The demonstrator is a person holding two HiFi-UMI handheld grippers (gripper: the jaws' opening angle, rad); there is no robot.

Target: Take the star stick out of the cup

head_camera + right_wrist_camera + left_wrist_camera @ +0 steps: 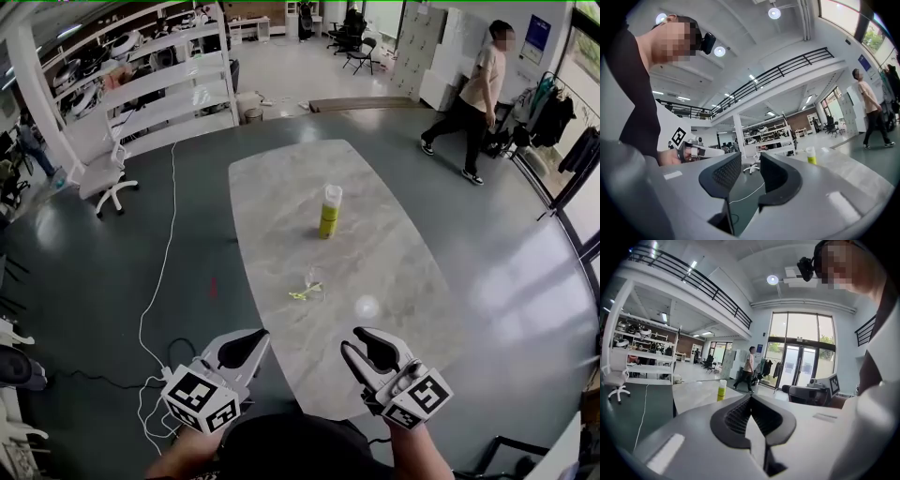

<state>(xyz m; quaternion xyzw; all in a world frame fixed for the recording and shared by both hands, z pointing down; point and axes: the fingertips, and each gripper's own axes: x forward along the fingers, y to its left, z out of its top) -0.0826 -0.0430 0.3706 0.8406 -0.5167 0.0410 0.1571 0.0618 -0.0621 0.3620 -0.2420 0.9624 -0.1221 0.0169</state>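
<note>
Got cup (316, 278) on table (403, 253), dead ahead and well clear of both grippers. Stick (299, 294) poking out low to the left, axis roughly crosswise. Right gripper (360, 339): jaws apart, empty. Left gripper (251, 339): jaws together, empty. About equally near; probably go right.

The left gripper (253, 339) and the right gripper (357, 343) have pale grey shells, with fingers (723, 174) faced in black ribbing. Each carries a white cube (202, 398) printed with black square markers. The person wears a dark top (291, 448) and a black head camera (707, 42).
</note>
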